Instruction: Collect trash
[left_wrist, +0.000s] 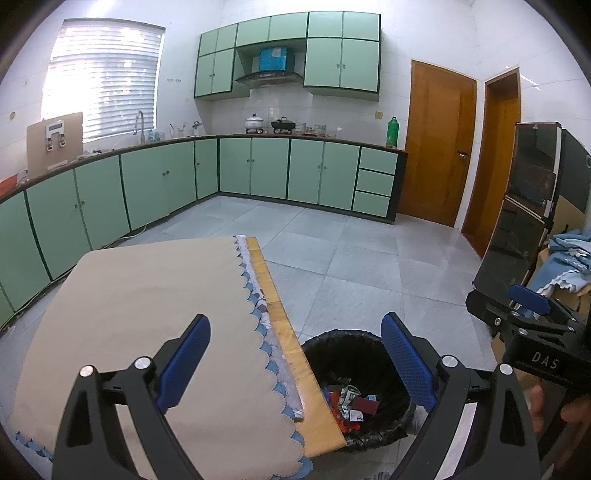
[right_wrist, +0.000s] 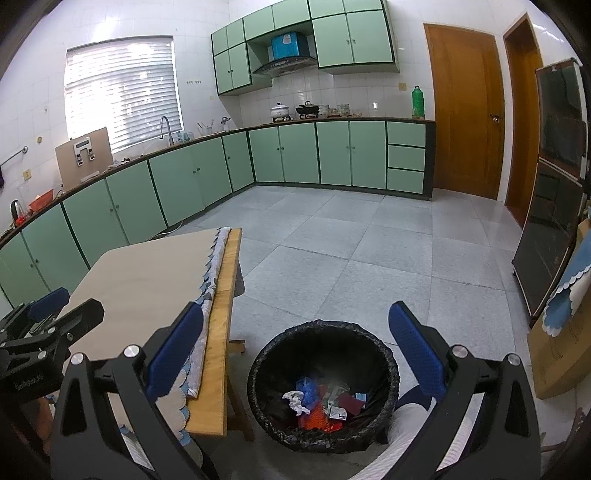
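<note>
right wrist view: the wooden table (right_wrist: 221, 332), under a beige cloth (right_wrist: 147, 280) with a blue scalloped hem, stands left of a black-lined bin (right_wrist: 384, 369) on the floor just off the table's near right corner. the bin holds the trash (right_wrist: 321, 404): white crumpled paper, blue, orange and red wrappers. the right gripper (right_wrist: 295, 354) and left gripper (left_wrist: 295, 369) both hang spread and empty, right above the bin, left over the table's right edge.

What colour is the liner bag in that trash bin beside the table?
Black. The liner folds over the rim of the trash bin; the right wrist view shows it best.
</note>
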